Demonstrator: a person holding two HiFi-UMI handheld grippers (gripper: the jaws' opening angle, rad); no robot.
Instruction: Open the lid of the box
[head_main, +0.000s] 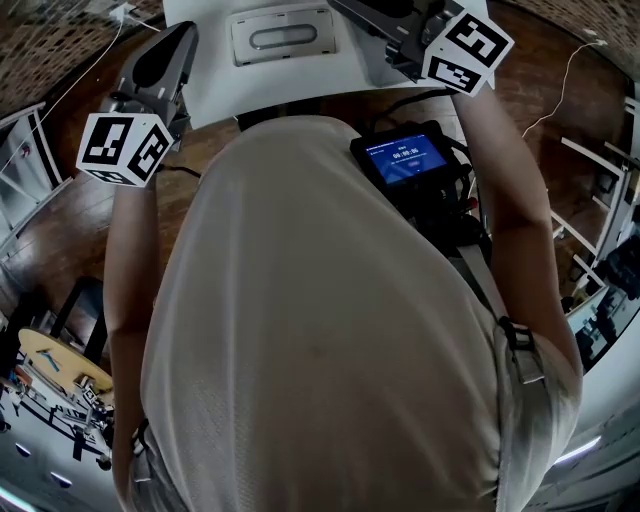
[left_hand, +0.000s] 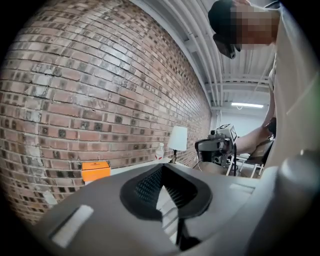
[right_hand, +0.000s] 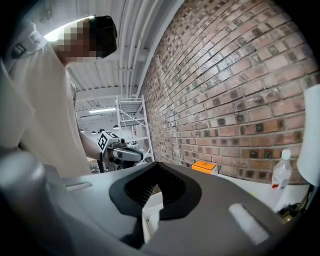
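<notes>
Brick wall (left_hand: 100, 75), white box (head_main: 281, 37) on table (head_main: 212, 92), left tool (left_hand: 161, 166) and right tool (right_hand: 156, 164) closed, empty.

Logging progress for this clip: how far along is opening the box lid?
Done: nothing yet. The lid lies flat and closed on the box on the white table. In hand: nothing. The left gripper and right gripper are both shut and empty, held short of the box. Left: reach the lid and lift it.
</notes>
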